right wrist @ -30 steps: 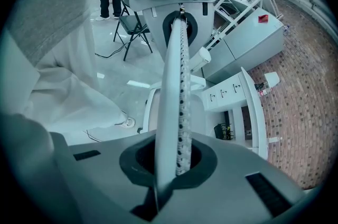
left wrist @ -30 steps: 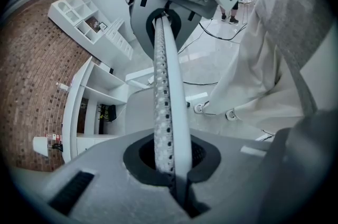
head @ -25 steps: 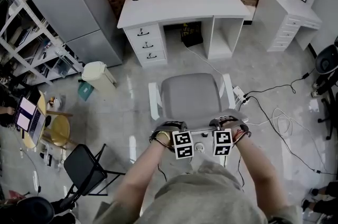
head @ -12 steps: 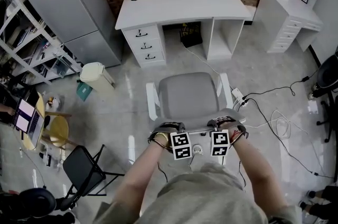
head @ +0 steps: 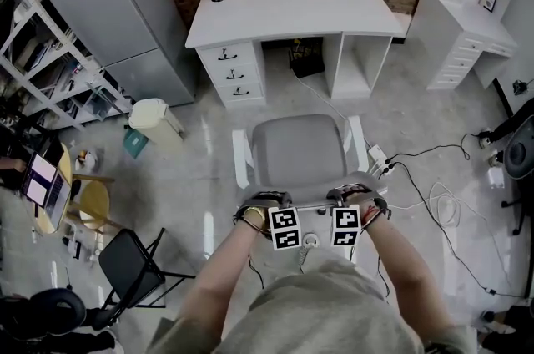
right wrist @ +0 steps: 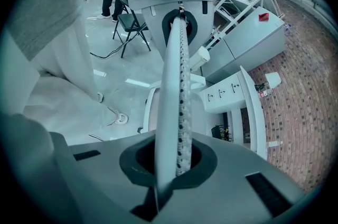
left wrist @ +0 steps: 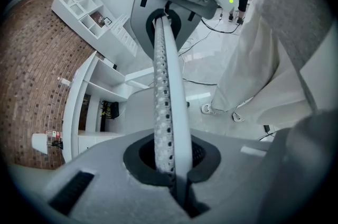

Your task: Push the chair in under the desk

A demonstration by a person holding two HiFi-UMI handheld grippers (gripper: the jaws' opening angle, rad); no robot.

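The chair (head: 300,148) has a grey seat and white armrests and faces the white desk (head: 288,6), with a stretch of floor between them. Its backrest top edge (head: 315,208) lies right in front of the person. My left gripper (head: 292,210) is shut on that edge from the left, and my right gripper (head: 338,208) is shut on it from the right. In the left gripper view the perforated backrest edge (left wrist: 166,85) runs out from between the jaws of my left gripper (left wrist: 171,165). The right gripper view shows the same backrest edge (right wrist: 177,85) clamped in my right gripper (right wrist: 171,165).
The desk's knee opening (head: 302,56) holds a dark box and a cable. A power strip (head: 380,160) and cables (head: 434,185) lie on the floor right of the chair. A bin (head: 154,120), a fridge (head: 117,10) and a black folding chair (head: 129,265) stand left.
Both grippers keep the same hold on the backrest. The head view has shifted a little; the gap between chair and desk looks about the same.
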